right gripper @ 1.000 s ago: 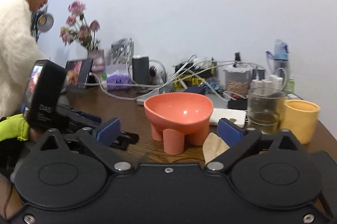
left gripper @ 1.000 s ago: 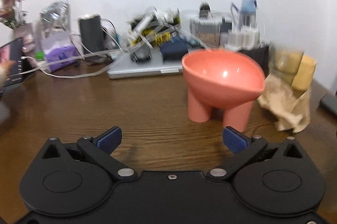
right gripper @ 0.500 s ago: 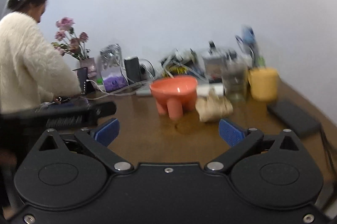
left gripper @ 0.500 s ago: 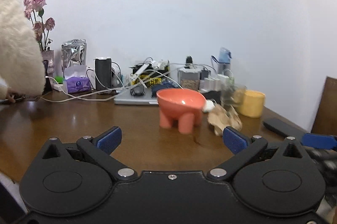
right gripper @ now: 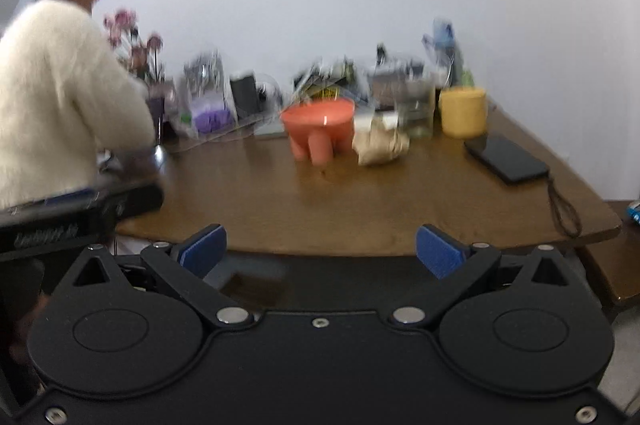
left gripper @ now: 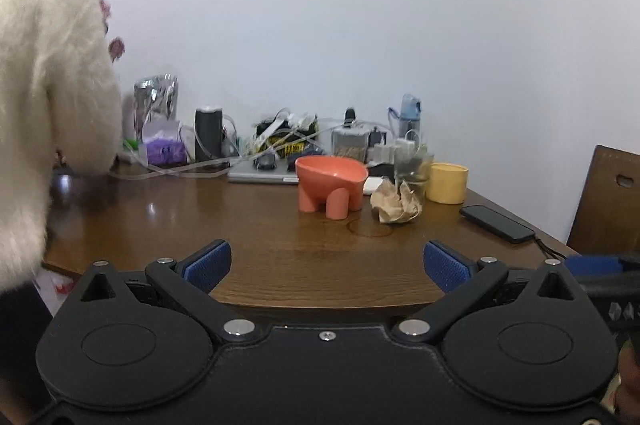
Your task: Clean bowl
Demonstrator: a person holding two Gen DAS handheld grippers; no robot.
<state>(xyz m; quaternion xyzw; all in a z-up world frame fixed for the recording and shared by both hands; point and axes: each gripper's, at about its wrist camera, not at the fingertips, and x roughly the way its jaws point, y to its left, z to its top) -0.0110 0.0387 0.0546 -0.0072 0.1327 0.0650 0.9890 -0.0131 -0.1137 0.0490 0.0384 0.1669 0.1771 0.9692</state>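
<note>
A coral-pink bowl [left gripper: 331, 181] on three stubby legs stands on the brown wooden table [left gripper: 256, 241]; it also shows, blurred, in the right wrist view [right gripper: 318, 127]. A crumpled brown paper [left gripper: 396, 203] lies just right of it, also in the right wrist view [right gripper: 380, 145]. My left gripper [left gripper: 326, 263] is open and empty, held back at the table's near edge, far from the bowl. My right gripper [right gripper: 320, 251] is open and empty, off the table's front edge.
A yellow cup [left gripper: 446, 182], a glass [left gripper: 412, 171] and a black phone [left gripper: 496, 222] are right of the bowl. A laptop [left gripper: 260, 176], cables and bottles crowd the back. A person in a white fuzzy sweater [left gripper: 44, 113] leans over the table's left end. A chair [left gripper: 608, 201] stands at right.
Both grippers have pulled back from the bowl to beyond the table's front edge; the bowl and paper now look small and distant. The person at left has leaned further in.
</note>
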